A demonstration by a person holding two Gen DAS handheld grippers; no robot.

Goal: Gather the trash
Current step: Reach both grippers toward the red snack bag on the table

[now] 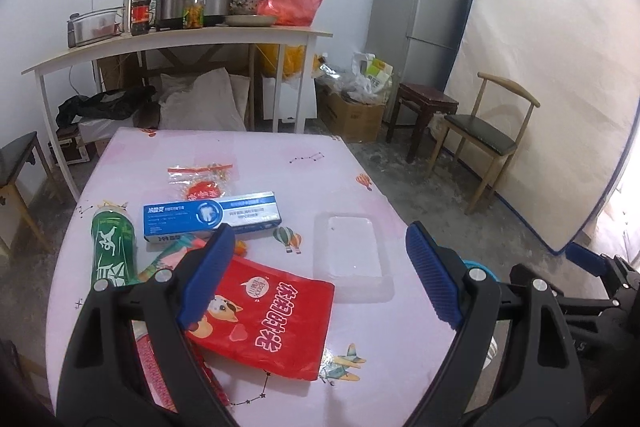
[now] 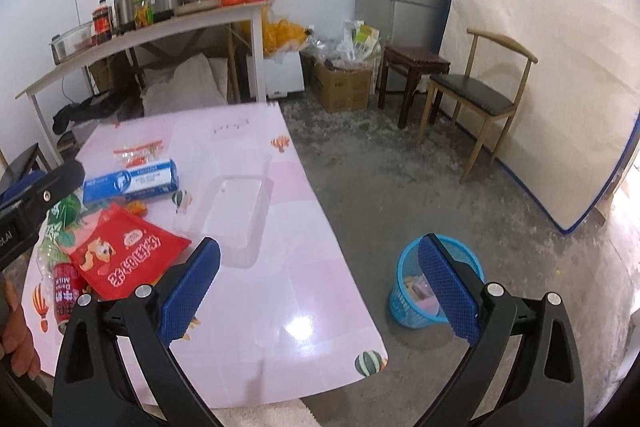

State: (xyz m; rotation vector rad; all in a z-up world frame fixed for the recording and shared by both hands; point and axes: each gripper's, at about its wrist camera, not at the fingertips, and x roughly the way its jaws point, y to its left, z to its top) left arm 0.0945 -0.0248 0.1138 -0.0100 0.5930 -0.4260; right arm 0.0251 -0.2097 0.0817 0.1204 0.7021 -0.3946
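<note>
Trash lies on the pink table (image 1: pixel 280 155): a red snack bag (image 1: pixel 268 319), a blue toothpaste box (image 1: pixel 212 215), a green bottle (image 1: pixel 112 247), a clear plastic tray (image 1: pixel 352 251), a clear wrapper (image 1: pixel 200 179) and a red can (image 1: pixel 156 367). My left gripper (image 1: pixel 320 275) hangs open over the red bag and the tray, holding nothing. My right gripper (image 2: pixel 320 287) is open and empty above the table's right edge (image 2: pixel 352 267). Its right finger crosses a blue mesh basket (image 2: pixel 404 307) on the floor, which holds some trash. The red bag (image 2: pixel 128 251) and tray (image 2: pixel 236 211) lie to its left.
The left gripper (image 2: pixel 44 195) and a hand (image 2: pixel 16 339) show at the left of the right wrist view. Behind stand a cluttered side table (image 1: pixel 180 39), a fridge (image 1: pixel 420 7), a mattress (image 1: pixel 552 87), a stool (image 1: pixel 424 103), a chair (image 1: pixel 480 135) and a cardboard box (image 1: pixel 352 115).
</note>
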